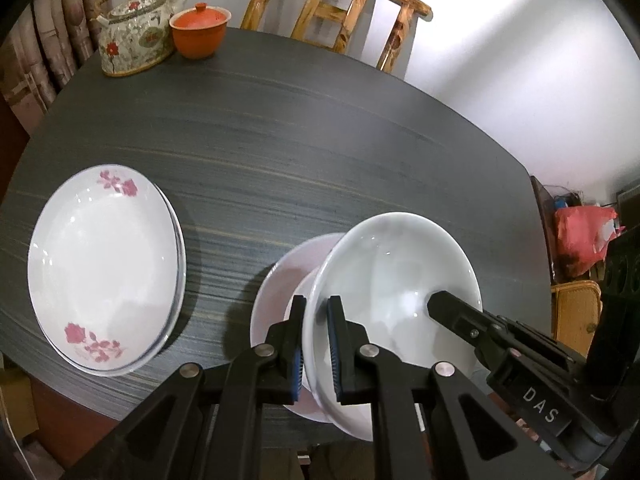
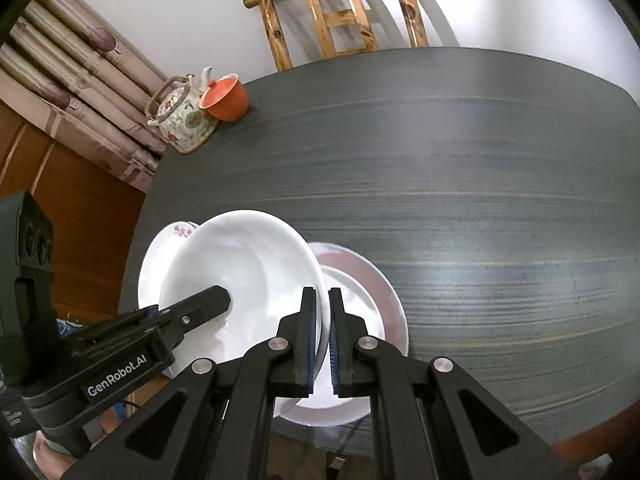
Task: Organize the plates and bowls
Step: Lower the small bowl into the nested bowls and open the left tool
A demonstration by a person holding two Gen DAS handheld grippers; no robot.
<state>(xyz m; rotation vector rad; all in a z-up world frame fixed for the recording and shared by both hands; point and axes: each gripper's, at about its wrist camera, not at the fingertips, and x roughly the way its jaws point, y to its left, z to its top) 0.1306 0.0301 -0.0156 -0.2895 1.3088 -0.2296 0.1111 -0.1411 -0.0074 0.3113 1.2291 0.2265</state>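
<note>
I have the plain white bowl pinched by its rim between both tools, one on each side; my left tool is pressed together on the near-left rim, and my right tool is pressed together on the opposite rim, one finger inside the bowl and one outside in each case; the bowl hangs tilted above the bench, clear of it as far as I can judge; beneath it lies a pinkish plate, which seems to carry another white dish, though the bowl hides most of that; well off to the left sits the flowered plate, stacked on what looks like a second one; the teapot and the orange lidded cup stand at the far corner, out of the way; I judge that I am mid-carry, sorting bowl from plates; the next move calls for keeping both grips even so the bowl stays level, choosing its resting place, lowering it flat, and only then letting the tools spread.
</note>
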